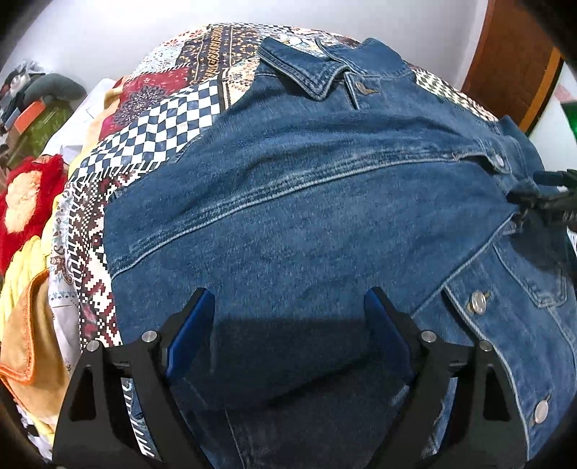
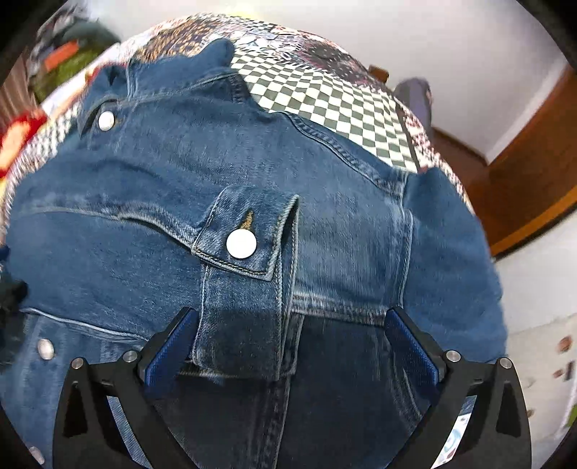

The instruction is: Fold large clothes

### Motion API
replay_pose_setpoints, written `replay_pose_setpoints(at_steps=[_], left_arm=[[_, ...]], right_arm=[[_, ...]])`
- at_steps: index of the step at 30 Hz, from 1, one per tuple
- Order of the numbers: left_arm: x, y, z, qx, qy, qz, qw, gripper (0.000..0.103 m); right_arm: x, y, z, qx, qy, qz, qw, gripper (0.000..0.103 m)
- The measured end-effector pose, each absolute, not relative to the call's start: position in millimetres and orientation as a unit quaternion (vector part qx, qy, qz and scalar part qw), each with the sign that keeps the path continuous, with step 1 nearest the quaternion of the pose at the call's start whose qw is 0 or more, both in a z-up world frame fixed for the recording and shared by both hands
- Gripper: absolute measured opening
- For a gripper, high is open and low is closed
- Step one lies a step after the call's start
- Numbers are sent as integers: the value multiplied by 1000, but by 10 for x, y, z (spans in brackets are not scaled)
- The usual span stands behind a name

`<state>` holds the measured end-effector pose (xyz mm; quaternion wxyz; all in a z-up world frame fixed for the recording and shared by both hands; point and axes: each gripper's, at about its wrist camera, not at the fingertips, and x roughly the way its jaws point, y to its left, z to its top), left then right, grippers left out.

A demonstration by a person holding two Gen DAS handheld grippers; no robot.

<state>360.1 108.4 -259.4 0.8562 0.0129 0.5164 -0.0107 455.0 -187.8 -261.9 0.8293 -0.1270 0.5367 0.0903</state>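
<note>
A blue denim jacket [image 1: 288, 202] lies spread on a bed covered by a patchwork-print bedspread [image 1: 151, 137] with blue-and-white checks, red floral panels and brown geometric bands. The jacket fills most of both views. In the left wrist view its collar [image 1: 317, 68] points toward the far end of the bed, and a sleeve lies folded across the body.

The jacket's left edge stops short of the bedspread's side, leaving a strip of bare printed cloth there. Beyond the collar more bedspread lies open, up to a white wall [image 1: 108, 32]. In the right wrist view a checked area of bedspread [image 2: 324, 93] lies free past the jacket's shoulder.

The left gripper [image 1: 288, 317] hovers just above the denim, its two blue-padded jaws spread wide, nothing between them but the flat cloth beneath. The right gripper [image 2: 288, 332] also stands wide open over the jacket; a buttoned cuff [image 2: 249, 252] with one silver snap [image 2: 241, 244] lies between its jaws, and the pads do not press it. In the left wrist view the right gripper's black tip shows at the jacket's right edge.

Five metal buttons show in the left wrist view, four in the right.

A heap of yellow and orange clothes [image 1: 25, 324] and a red fluffy item [image 1: 29, 202] lie beside the bed's left side. A brown wooden door [image 1: 505, 65] stands at the right.
</note>
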Motion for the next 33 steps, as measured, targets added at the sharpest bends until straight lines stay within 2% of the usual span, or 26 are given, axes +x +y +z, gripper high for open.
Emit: replay_pose_setpoints(at_steps=[8,12,19,26,31,33], left_arm=[[3526,1080,-2472,19,533,-11,846,86],[3565,989,-2268,33,516,-11,856,86],[3849,685,-1995,28,490,-41,870,86],[4243,277,-2150,23,511,-73,856,86],[4458,-59,-2371,41,530,-93,842,86],[4506,-192,-2432,53,531,-94,840,88]], right_arm=[[4351,-2199,-2210,-87,508,80,853,102],[4296,-2565,-1987,-57,490,64,868,102],[4209,-3523,-1836,67,483,17,873,102],[4196,-4349,-2083,232,504,-1,832,100],[4255,-4483,-2407,284,539,19,793,92],[4298,-4461,-2535,298,549,28,781,85]])
